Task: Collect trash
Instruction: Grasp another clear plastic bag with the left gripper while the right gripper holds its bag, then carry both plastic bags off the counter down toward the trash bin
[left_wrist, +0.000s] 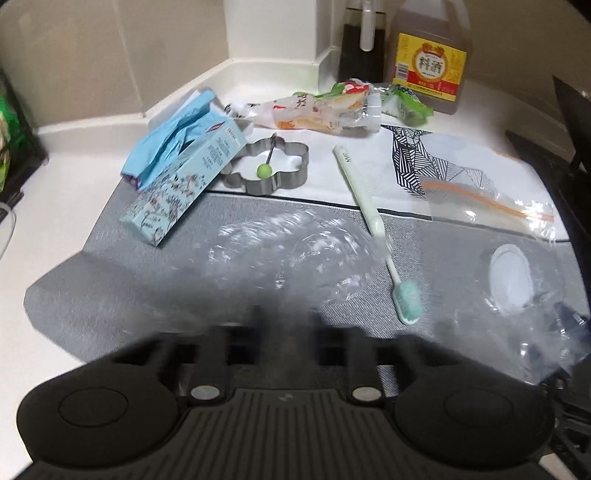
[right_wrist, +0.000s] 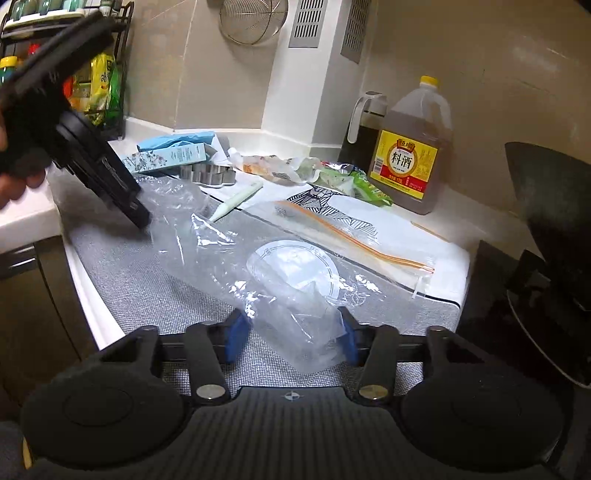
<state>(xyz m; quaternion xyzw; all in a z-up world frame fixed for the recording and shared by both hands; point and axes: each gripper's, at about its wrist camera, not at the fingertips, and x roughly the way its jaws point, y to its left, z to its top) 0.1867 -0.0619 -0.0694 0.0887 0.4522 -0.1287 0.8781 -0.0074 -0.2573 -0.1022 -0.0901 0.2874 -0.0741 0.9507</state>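
Note:
A long crumpled clear plastic bag (right_wrist: 207, 236) lies across the grey mat (right_wrist: 147, 295). My left gripper (left_wrist: 288, 314) (right_wrist: 142, 219) points steeply down at the bag's far left end (left_wrist: 288, 254); its blurred jaws stand nearly together, pinching the film. My right gripper (right_wrist: 291, 338) sits at the bag's near end, whose bunched film fills the gap between the blue pads (right_wrist: 236, 336). Loose on the counter are snack wrappers (left_wrist: 321, 107), a green wrapper (left_wrist: 406, 103) and a zip bag (left_wrist: 480, 199).
A toothbrush (left_wrist: 369, 206), a flower-shaped metal mould (left_wrist: 266, 170) and a blue box with gloves (left_wrist: 184, 173) lie behind the bag. A cooking wine jug (right_wrist: 410, 155) and a dark dispenser (right_wrist: 364, 129) stand at the back wall. A rack (right_wrist: 99, 85) is far left, a dark pan (right_wrist: 546, 206) right.

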